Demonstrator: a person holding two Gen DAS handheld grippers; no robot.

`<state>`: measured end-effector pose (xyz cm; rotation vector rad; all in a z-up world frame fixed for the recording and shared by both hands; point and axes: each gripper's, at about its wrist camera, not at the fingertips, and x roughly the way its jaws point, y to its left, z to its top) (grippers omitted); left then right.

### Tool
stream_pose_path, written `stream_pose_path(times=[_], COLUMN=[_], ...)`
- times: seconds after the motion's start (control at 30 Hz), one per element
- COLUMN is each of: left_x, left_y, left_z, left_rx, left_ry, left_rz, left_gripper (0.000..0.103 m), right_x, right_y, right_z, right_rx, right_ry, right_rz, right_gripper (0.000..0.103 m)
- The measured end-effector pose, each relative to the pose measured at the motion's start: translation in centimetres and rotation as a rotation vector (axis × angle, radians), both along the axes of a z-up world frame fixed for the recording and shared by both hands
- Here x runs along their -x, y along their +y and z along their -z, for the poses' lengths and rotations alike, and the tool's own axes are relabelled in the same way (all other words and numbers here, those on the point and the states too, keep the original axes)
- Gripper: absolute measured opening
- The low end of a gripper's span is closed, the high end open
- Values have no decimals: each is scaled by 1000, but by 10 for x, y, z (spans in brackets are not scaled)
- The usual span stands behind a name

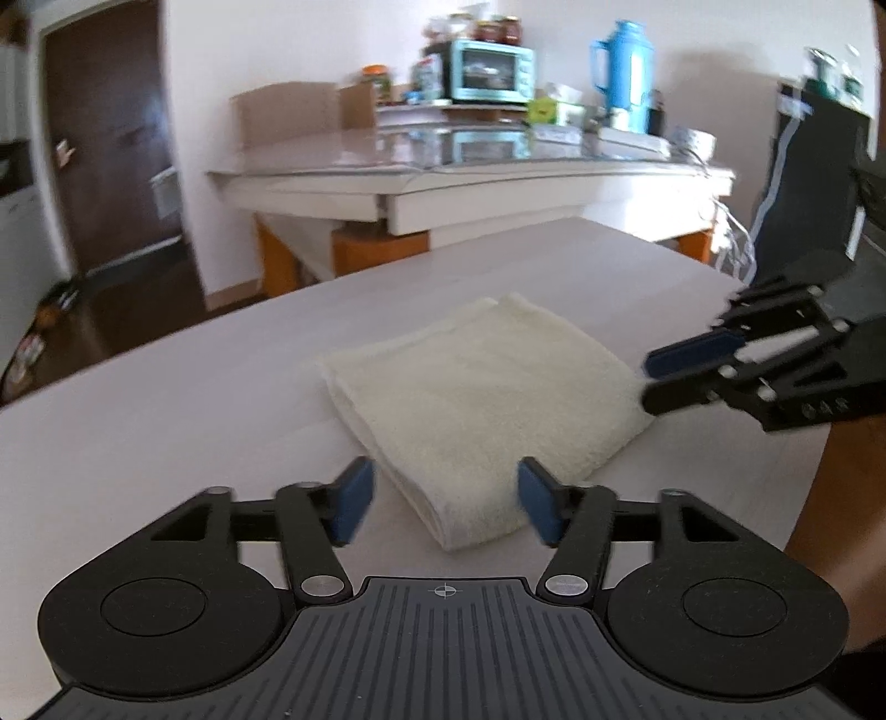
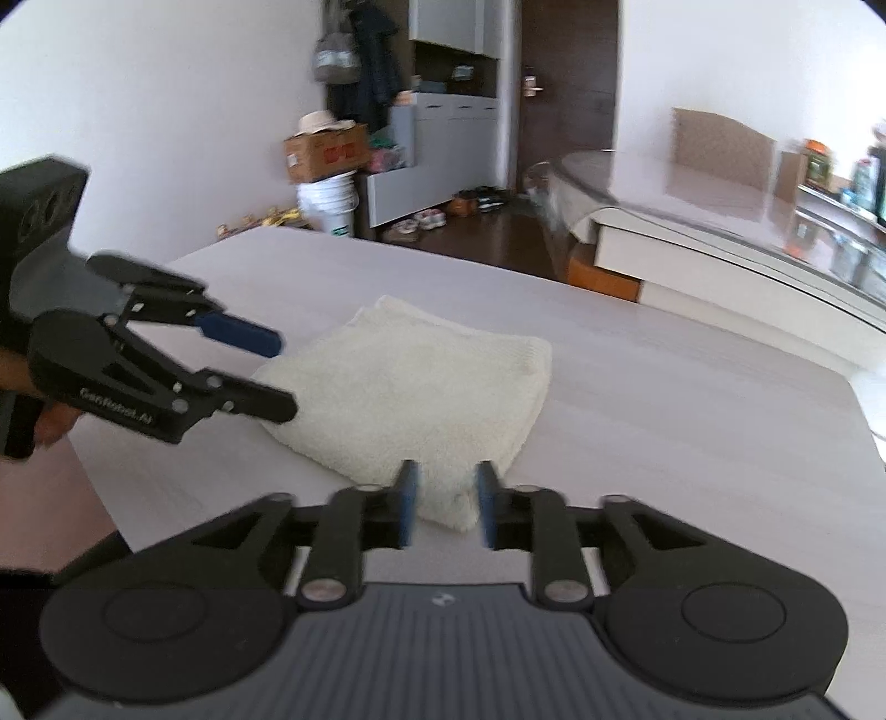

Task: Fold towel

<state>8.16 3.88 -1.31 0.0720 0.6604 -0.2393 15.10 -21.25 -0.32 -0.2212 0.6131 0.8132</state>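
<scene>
The near corner of the towel (image 2: 410, 387) drops out of sight between the fingers of the right gripper (image 2: 446, 512) in the right wrist view, and the left gripper (image 2: 277, 376) covers its left corner. In the left wrist view the right gripper (image 1: 656, 379) is smeared by motion and its body is cut off by the right edge; whether its lower finger touches the cloth cannot be told. The bench (image 1: 166, 443) runs out of frame on the left. The jars (image 1: 498, 30) on top of the small oven (image 1: 493, 72) are too blurred to read. The hand (image 2: 52, 426) holding the left gripper is mostly hidden behind it.
</scene>
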Motion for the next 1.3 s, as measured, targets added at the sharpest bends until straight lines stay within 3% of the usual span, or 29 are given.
stream_pose_path(times=[0.1, 0.17, 0.23, 0.4, 0.8, 1.3], left_x=[14, 20, 31, 52, 84, 111], left_y=[1, 1, 0, -2, -2, -16], left_z=[0, 0, -3, -10, -21, -27], left_rx=[23, 34, 41, 41, 53, 49], left_ry=[12, 12, 1, -15, -26, -44], left_rz=[-40, -51, -69, -120, -222, -275], left_gripper=[76, 82, 88, 93, 102, 103], right_x=[11, 21, 28, 49, 79, 109], right_y=[-7, -12, -16, -25, -27, -27], right_z=[1, 2, 0, -8, -21, -23], right_rx=[-17, -39, -59, -89, -84, -106], right_ry=[16, 27, 28, 16, -4, 5], right_rz=[44, 78, 101, 147, 219, 219], right_gripper=[54, 63, 81, 97, 102, 103])
